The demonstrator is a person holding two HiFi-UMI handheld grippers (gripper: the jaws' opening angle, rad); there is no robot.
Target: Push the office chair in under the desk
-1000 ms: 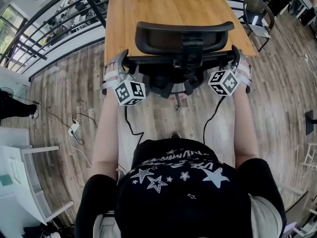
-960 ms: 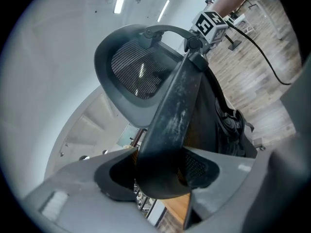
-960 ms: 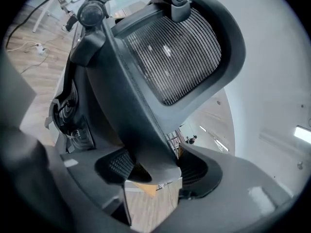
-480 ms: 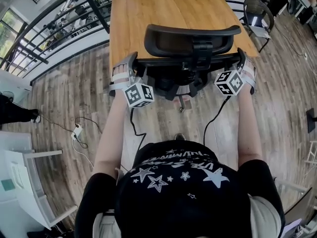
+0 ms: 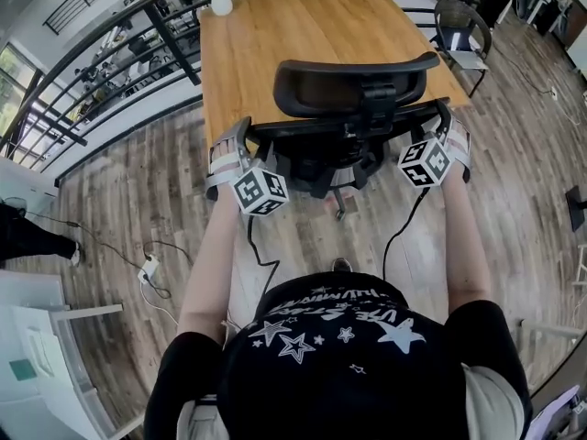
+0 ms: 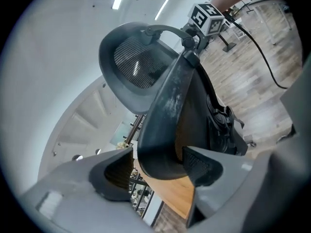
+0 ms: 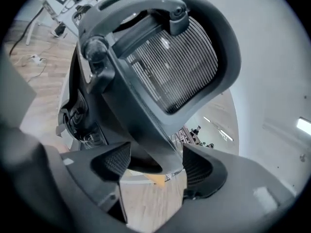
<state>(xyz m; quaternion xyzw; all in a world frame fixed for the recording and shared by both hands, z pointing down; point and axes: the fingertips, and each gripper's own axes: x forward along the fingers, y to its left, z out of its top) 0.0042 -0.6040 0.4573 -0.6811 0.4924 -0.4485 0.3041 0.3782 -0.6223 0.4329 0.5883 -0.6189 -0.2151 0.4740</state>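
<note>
The black mesh office chair [image 5: 353, 85] sits with its backrest right at the light wooden desk's [image 5: 275, 35] near edge. Left gripper [image 6: 158, 161] and right gripper [image 7: 155, 164] are both opening, backrest edges loose between their jaws.

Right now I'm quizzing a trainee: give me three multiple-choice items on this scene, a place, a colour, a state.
1. Where on the desk is the white vase? A far left corner; B near right corner; C middle.
2. Desk top's colour? A white; B black; C wood brown.
3. The office chair is? A on its side; B upright at the desk's near edge; C upside down.
Key: 1 A, it sits at that corner; 2 C, plain wood grain; 3 B, it stands upright by the edge.
</note>
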